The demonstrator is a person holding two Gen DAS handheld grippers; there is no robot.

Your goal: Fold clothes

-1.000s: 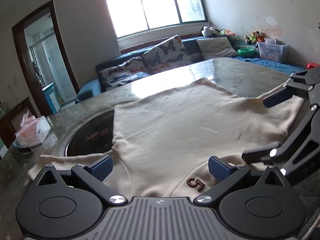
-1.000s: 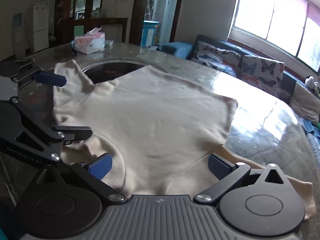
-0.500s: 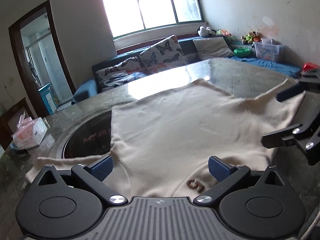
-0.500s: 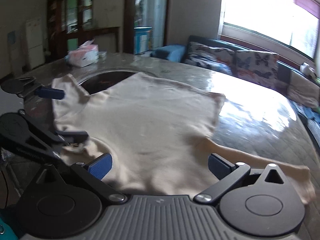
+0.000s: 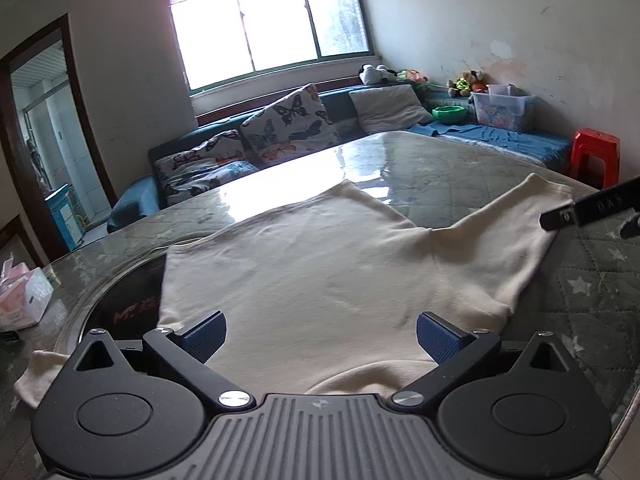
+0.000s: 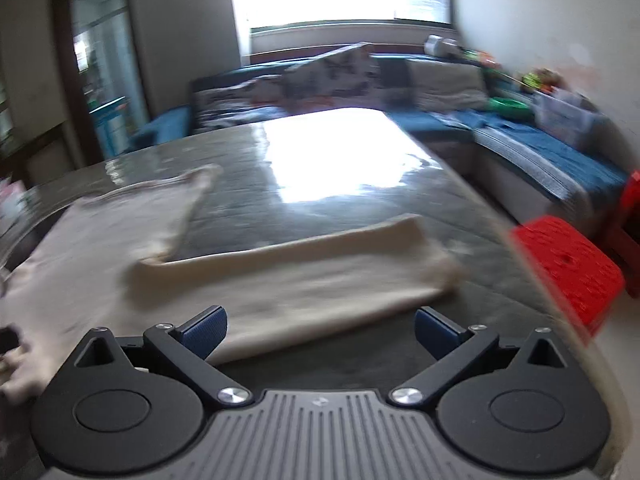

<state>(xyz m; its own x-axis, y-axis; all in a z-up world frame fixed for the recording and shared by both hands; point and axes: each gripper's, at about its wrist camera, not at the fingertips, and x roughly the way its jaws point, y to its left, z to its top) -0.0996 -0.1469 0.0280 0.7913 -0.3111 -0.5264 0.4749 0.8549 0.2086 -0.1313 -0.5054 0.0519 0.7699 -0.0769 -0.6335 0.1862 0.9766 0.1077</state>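
From the left wrist camera: a cream long-sleeved knit top [image 5: 320, 280] spread flat on a glossy grey-green quilted-pattern table [image 5: 440, 168], neckline toward the camera, hem toward the far edge. Left gripper [image 5: 318, 334] low over the neckline, blue-padded fingers [image 5: 204, 336] spread wide, nothing between them, cloth lying under the gap. One sleeve [image 5: 516, 224] of the top stretched out to the right, its cuff close to the black tip of the right gripper [image 5: 588, 210] at the frame edge; contact there not clear. Other sleeve [image 5: 36, 372] trailing off left of the top, past a dark round inset [image 5: 120, 304] in the table that the top's left edge partly covers. Pink-and-white tissue pack [image 5: 24, 300] left of the top. Beyond the table, a dark blue sofa [image 5: 224, 148] with butterfly-print cushions [image 5: 292, 124] under a bright window [image 5: 268, 24]; red plastic stool [image 5: 594, 156] off the right side of the table. From the right wrist camera, heavily blurred: right gripper [image 6: 318, 330] also spread wide and empty, hovering just before the near edge of the outstretched sleeve [image 6: 304, 280], which lies flat across the table [image 6: 360, 184]. Body of the top [image 6: 112, 232] to the left of the sleeve. Red stool [image 6: 568, 264] right of the sleeve, off the table's edge.
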